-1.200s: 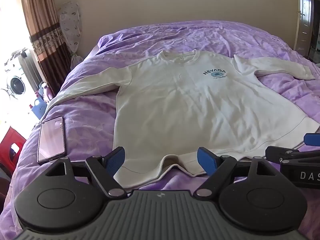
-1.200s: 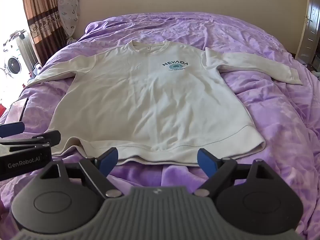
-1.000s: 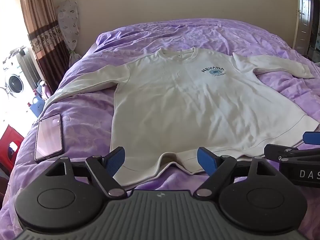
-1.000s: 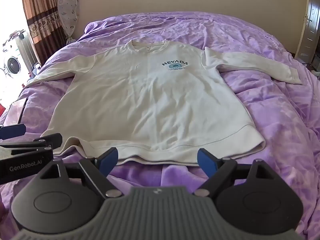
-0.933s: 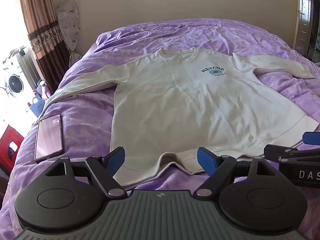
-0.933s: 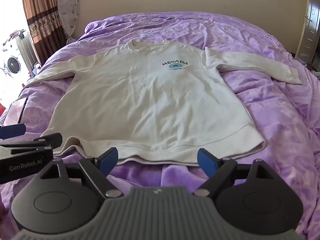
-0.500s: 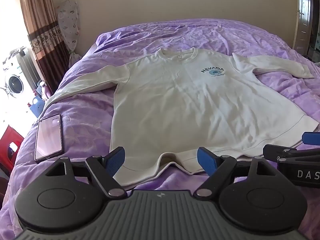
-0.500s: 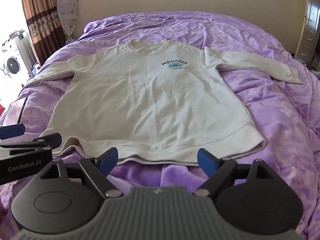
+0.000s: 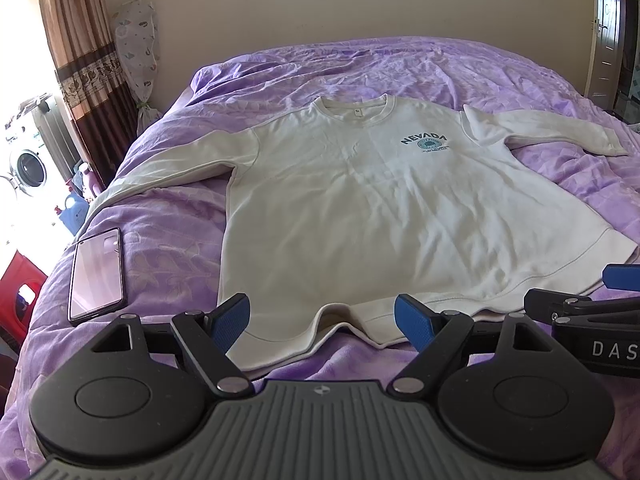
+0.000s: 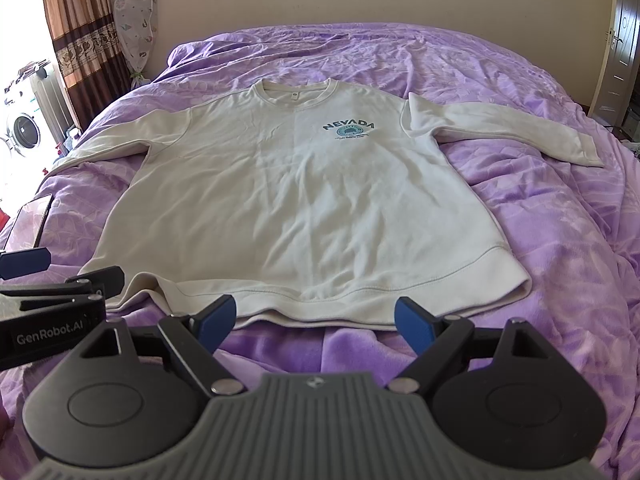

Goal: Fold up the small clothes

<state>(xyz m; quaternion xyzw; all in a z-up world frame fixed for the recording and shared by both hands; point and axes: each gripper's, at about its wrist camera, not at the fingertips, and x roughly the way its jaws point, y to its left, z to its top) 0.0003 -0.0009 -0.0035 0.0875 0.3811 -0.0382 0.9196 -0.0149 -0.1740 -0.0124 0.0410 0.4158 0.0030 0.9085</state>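
— Left wrist view puts our left tongs (image 9: 322,316) wide apart and empty, low over the near hem of the cream sweatshirt (image 9: 380,208).

— And the right wrist view shows our right tongs (image 10: 314,318) just as spread, gripping nothing, just short of the same hem. Where does the garment lie?

— Flat and face up on the purple bed (image 10: 560,240), both sleeves stretched outward, collar at the far side. A phone (image 9: 96,276) rests on the cover to its left, apart from the fabric.

— So we judge that folding has not begun; we are at the approach.

— Agreed. Next we likely need each pair of tongs to close on a hem corner or a sleeve, pinching both layers, since the hem buckles up near our left tongs.
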